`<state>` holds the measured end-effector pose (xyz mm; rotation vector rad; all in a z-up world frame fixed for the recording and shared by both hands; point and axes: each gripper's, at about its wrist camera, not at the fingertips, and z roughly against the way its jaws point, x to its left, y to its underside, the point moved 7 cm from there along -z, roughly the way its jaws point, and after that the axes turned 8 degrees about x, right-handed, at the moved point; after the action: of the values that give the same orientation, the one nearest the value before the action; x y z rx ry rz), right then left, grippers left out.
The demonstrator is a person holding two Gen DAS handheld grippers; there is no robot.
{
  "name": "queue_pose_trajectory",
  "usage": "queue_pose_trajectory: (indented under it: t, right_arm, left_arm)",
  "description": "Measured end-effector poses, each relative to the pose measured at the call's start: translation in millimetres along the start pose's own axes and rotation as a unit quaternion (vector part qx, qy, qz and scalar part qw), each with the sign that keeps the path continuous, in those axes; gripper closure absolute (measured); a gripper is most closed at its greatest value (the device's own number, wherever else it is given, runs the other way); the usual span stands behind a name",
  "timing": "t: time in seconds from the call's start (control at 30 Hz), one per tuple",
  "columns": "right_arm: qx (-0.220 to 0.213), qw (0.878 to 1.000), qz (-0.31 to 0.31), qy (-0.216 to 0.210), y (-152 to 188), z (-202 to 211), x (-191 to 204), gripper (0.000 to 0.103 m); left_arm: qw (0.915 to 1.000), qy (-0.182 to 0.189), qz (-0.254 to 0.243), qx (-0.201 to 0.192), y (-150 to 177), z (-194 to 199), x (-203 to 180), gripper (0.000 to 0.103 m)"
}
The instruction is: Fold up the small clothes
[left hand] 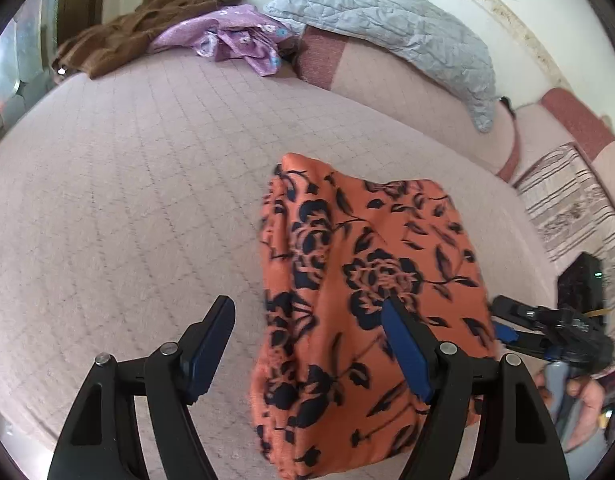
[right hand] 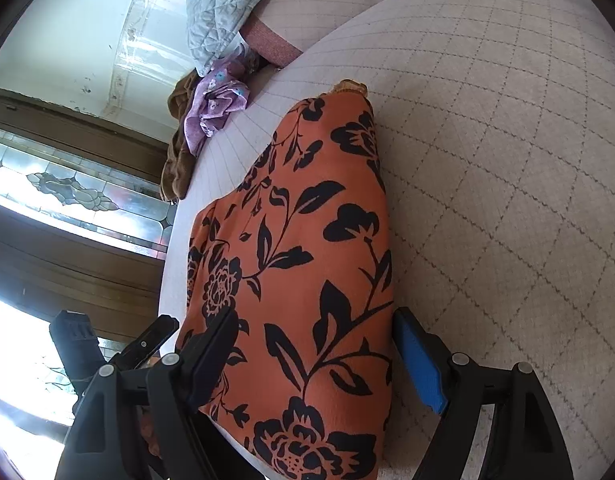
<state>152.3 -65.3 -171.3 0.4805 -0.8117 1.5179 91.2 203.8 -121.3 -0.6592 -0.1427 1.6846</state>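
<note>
Black fingers of the left tongs (left hand: 307,356) fill the bottom of the left wrist view, spread wide and pinching nothing. Their left finger hangs over bare bedspread (left hand: 127,184); their right finger overlaps the orange floral garment (left hand: 367,280), which lies folded into a rough rectangle on the bed, mostly ahead of and to the right of these tongs. Whether that finger touches the cloth I cannot tell. Well beyond the left tongs, at the far edge of the bed, lie a brown garment (left hand: 119,36) and a purple flowered cloth (left hand: 235,36), with a grey quilted pillow (left hand: 387,24) to their right.

Further right, just past the garment's right edge, the right tongs (left hand: 503,328) reach in, held by a hand (left hand: 579,396). In the right wrist view these tongs (right hand: 315,364) are also spread, empty, with the garment (right hand: 307,240) running between their fingers and away ahead of them. The blue pad of the right finger sits just beside the cloth's edge, over the bedspread (right hand: 507,200).

Judging by the tidy shape, the fold seems well along, and the step in hand is probably taking hold for another fold or a smoothing pass. To do it well, each pair of tongs should settle on a corner of the near edge and catch all layers together. Both should lift evenly, so the stack does not slide apart or skew.
</note>
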Motion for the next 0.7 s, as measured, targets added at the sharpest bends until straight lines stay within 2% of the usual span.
queue_pose_trajectory:
  t: [0.07, 0.13, 0.2, 0.23, 0.27, 0.3, 0.33, 0.37, 0.4, 0.47, 0.53, 0.6, 0.7]
  right_arm:
    - [-0.001, 1.0, -0.001, -0.002, -2, 0, -1, 0.021]
    - [-0.003, 1.0, -0.002, -0.003, -3, -2, -1, 0.021]
    - [-0.001, 1.0, -0.006, -0.006, -6, -8, -1, 0.02]
    - [0.004, 1.0, -0.006, -0.007, -6, -14, -2, 0.02]
    - [0.014, 1.0, -0.004, -0.007, -6, -21, -1, 0.02]
    - [0.035, 0.999, 0.008, 0.003, -4, -33, 1, 0.023]
    - [0.037, 0.999, 0.029, 0.023, -4, -36, 5, 0.027]
    - [0.044, 0.995, 0.065, 0.059, -1, -40, 13, 0.043]
    - [0.048, 0.993, 0.079, 0.071, -1, -41, 18, 0.056]
    - [0.044, 0.99, 0.101, 0.085, -4, -35, 27, 0.061]
    - [0.036, 0.986, 0.131, 0.097, -6, -25, 41, 0.063]
    - [0.013, 0.981, 0.16, 0.113, -12, -6, 55, 0.063]
    - [-0.03, 0.979, 0.168, 0.11, -31, 35, 64, 0.063]
  left_arm:
    - [0.9988, 0.049, 0.01, 0.001, -1, -1, -1, 0.027]
    - [0.9975, 0.066, 0.026, 0.012, 1, -14, 7, 0.027]
    - [0.9952, 0.067, 0.047, 0.053, 9, -38, 15, 0.028]
    - [0.9936, 0.071, 0.053, 0.07, 14, -48, 16, 0.031]
    - [0.9931, 0.077, 0.05, 0.074, 18, -54, 14, 0.042]
    - [0.9947, 0.07, 0.04, 0.063, 20, -55, 12, 0.047]
    - [0.9952, 0.066, 0.034, 0.064, 20, -55, 9, 0.061]
    - [0.9946, 0.071, 0.038, 0.065, 20, -55, 8, 0.069]
    - [0.9945, 0.073, 0.043, 0.062, 19, -53, 6, 0.071]
    - [0.9964, 0.062, 0.032, 0.049, 15, -44, -3, 0.074]
    - [0.9965, 0.074, 0.024, 0.031, 7, -31, -22, 0.075]
    - [0.9965, 0.082, 0.01, 0.006, -6, -18, -41, 0.075]
    - [0.9949, 0.096, -0.017, -0.025, -31, -7, -81, 0.075]
